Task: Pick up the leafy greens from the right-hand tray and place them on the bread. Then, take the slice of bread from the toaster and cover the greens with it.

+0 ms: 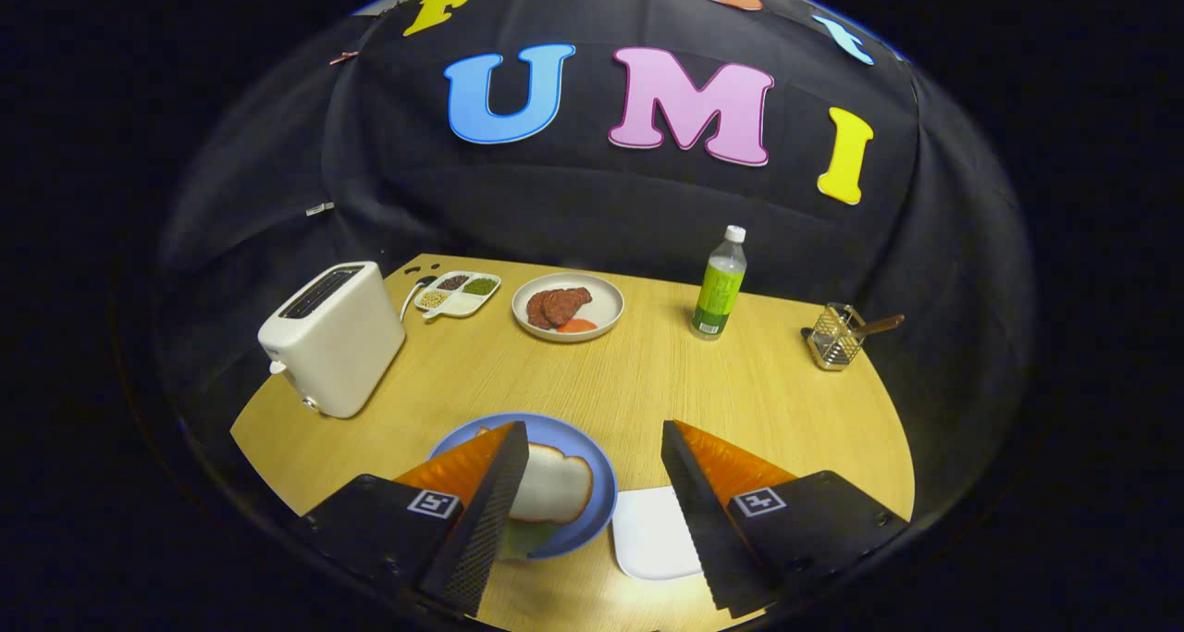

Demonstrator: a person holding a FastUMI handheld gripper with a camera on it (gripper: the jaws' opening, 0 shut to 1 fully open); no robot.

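So the claw (595, 438) is hanging over the near side of the wooden counter (638, 382) with its fingers spread wide and nothing between them.

Partly behind the left finger sits a blue plate (592, 470), and on it is a slice of bread (555, 484). A bit of the greens (527, 538) peeks out from under the bread at about 6 o'clock of the slice, so the leaf is on the plate with bread on top of it. Whether another slice lies underneath can't be told, the finger hides that side.

Just at 3 o'clock of the plate, between the two fingers, there's a white tray (652, 535), and the part that shows is bare.

Further out at around 10 o'clock from the claw stands the white toaster (331, 336), upright, slots facing up. They look dark, can't say more than that. Its cord (412, 297) runs off behind it toward a little divided dish (458, 293) with seeds or grains in its sections.

Straight ahead at 12 o'clock is a white plate (606, 317) holding brownish meat patties (558, 304) and a red-orange slice (578, 326) touching them. At roughly 1 o'clock is a green bottle (720, 285) with a white cap, upright. Way over at 2 o'clock sits a small wire rack (835, 338) with a brown-handled thing sticking out.
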